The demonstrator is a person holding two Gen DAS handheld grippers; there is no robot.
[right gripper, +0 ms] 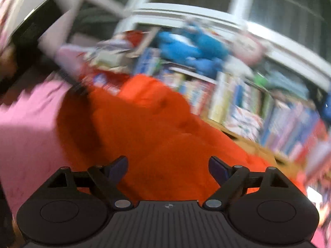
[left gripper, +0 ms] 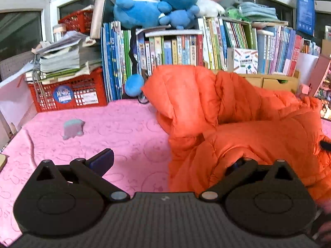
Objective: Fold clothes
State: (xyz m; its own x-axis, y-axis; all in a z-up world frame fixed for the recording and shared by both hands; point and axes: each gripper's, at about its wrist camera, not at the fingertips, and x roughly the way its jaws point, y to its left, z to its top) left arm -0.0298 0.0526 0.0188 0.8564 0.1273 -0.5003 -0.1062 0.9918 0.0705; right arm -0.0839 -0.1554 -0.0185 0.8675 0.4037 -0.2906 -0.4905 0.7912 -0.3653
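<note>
Two handheld grippers work an orange puffer jacket [left gripper: 238,111] on a pink-covered table [left gripper: 93,128].

The left gripper [left gripper: 171,161] stands spread, its right finger buried in the jacket's near folds. The right gripper [right gripper: 167,166] hangs wide apart over the jacket, gripping nothing. Far behind: books [left gripper: 175,49], a red crate [left gripper: 68,91], plush toys [left gripper: 157,2].

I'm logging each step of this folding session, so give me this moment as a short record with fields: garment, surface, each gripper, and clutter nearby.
garment: orange puffer jacket, crumpled in a heap, not folded
surface: pink cloth, with a small grey-green toy lying on it
left gripper: open, one finger against the jacket's edge, nothing pinched
right gripper: open above the jacket, nothing held; view blurred
background: books, red basket, blue plush toys
</note>
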